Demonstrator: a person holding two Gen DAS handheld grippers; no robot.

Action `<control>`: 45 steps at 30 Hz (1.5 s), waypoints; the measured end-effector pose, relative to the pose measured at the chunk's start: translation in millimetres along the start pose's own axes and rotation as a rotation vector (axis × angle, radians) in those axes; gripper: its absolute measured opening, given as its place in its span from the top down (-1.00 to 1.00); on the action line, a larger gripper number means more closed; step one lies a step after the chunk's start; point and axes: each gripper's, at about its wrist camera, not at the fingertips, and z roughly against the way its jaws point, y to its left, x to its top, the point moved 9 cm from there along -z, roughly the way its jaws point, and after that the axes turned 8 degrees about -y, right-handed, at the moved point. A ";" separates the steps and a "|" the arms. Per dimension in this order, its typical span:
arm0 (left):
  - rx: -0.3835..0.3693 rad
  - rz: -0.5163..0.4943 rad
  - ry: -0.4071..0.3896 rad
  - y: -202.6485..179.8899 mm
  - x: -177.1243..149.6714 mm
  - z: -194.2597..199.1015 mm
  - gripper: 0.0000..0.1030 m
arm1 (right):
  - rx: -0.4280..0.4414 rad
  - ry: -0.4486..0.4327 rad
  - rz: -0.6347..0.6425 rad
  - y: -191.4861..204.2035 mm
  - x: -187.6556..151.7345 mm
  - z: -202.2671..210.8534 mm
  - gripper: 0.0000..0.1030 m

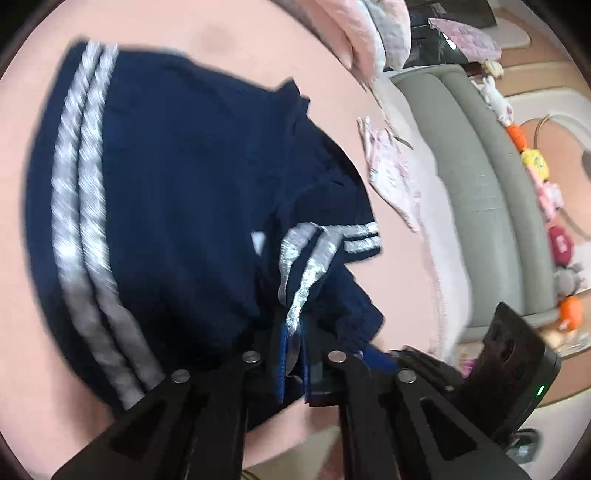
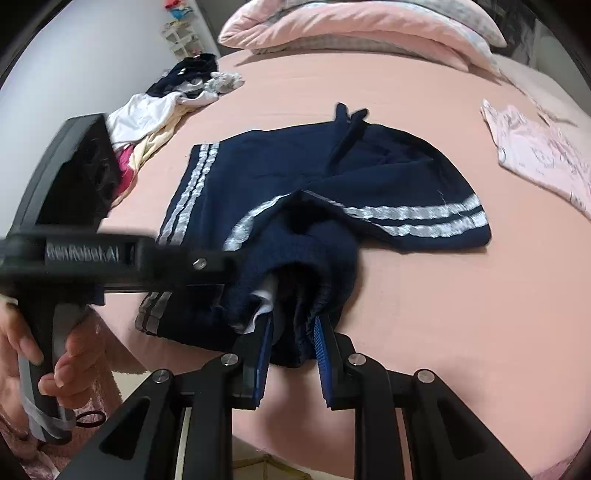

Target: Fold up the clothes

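Note:
A navy garment (image 2: 369, 184) with double white stripes lies partly folded on the pink bed sheet (image 2: 461, 314). In the right wrist view my right gripper (image 2: 293, 343) is shut on the bunched navy waistband at the garment's near edge, and fabric fills the gap between its blue pads (image 2: 263, 354). My left gripper (image 2: 221, 275) comes in from the left, held by a hand (image 2: 33, 354), with its tips buried in the cloth. In the left wrist view the left gripper (image 1: 293, 354) is shut on a striped edge of the navy garment (image 1: 177, 177), lifted slightly. The right gripper's body (image 1: 517, 365) shows at lower right.
A heap of white, navy and pink clothes (image 2: 162, 103) sits at the bed's far left. Pink pillows (image 2: 351, 29) lie at the head. A pale pink patterned garment (image 2: 535, 158) lies flat to the right. A grey-green padded bench (image 1: 472, 184) with small toys (image 1: 535, 162) runs beside the bed.

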 end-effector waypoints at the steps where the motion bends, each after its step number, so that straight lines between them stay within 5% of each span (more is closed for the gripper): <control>1: 0.012 -0.013 -0.012 0.1 1.7 5.3 0.92 | 0.002 -0.001 -0.008 -1.7 0.9 1.6 0.59; 8: 0.096 -0.102 -0.096 0.4 14.0 43.5 0.93 | 0.039 -0.062 -0.066 -6.8 21.8 22.5 0.56; 11: 0.126 -0.115 -0.114 5.0 14.0 53.1 0.93 | 0.080 -0.090 -0.028 17.6 38.0 27.2 0.38; 16: 0.160 -0.059 -0.093 26.9 -2.4 47.9 0.93 | 0.080 -0.014 0.149 72.5 23.0 -3.1 0.37; 19: 0.196 -0.066 -0.081 38.2 -11.1 48.9 0.93 | 0.008 0.072 0.190 70.3 1.5 -29.4 0.37; 23: 0.284 -0.128 -0.040 56.0 -21.5 41.9 0.92 | 0.009 0.071 0.179 58.0 -11.1 -35.0 0.37; 30: 0.248 -0.105 -0.022 61.4 -17.3 36.3 0.93 | -0.006 0.058 0.151 42.4 -8.4 -30.1 0.38; 37: 0.227 -0.100 -0.051 42.1 -11.4 44.0 0.93 | 0.032 0.021 -0.032 6.0 2.0 -12.5 0.38; 45: 0.245 -0.073 -0.059 26.4 -17.0 66.1 0.93 | 0.061 0.034 0.029 24.2 -1.9 -19.0 0.37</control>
